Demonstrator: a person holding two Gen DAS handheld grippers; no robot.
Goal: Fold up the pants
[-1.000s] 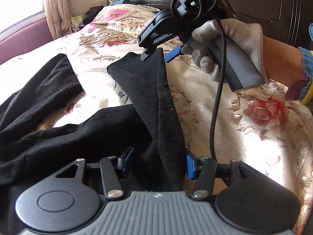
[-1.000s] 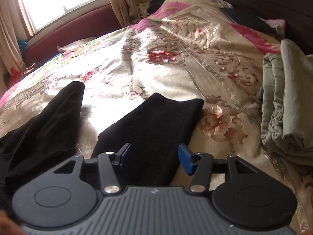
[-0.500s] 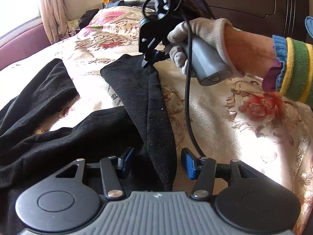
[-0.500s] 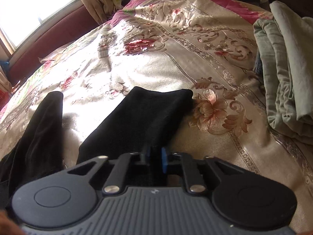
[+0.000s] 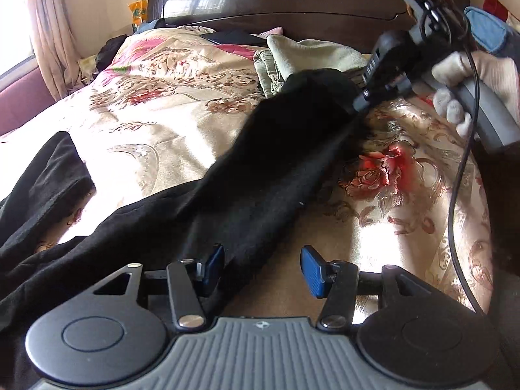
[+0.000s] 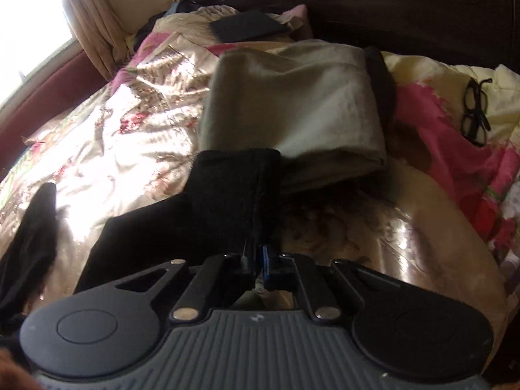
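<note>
Black pants (image 5: 253, 191) lie on the floral bedspread (image 5: 152, 120). My right gripper (image 6: 258, 261) is shut on the cuff end of one pant leg (image 6: 227, 201) and holds it lifted off the bed; it shows in the left wrist view (image 5: 373, 96) at the upper right, held by a gloved hand. That leg stretches down to my left gripper (image 5: 261, 268), which is open, with the leg's edge by its left pad. The other pant leg (image 5: 55, 175) lies flat at the left.
A folded grey-green blanket (image 6: 292, 110) lies just beyond the lifted cuff. Black glasses (image 6: 476, 110) rest on the pink bedding at the right. A dark flat item (image 6: 250, 26) lies by the dark wooden headboard (image 5: 292, 0). A window and curtain are at the left.
My right gripper closed on the pant leg's cuff, then lifted and carried it to the right. The leg now hangs stretched in the air. My left gripper stayed open.
</note>
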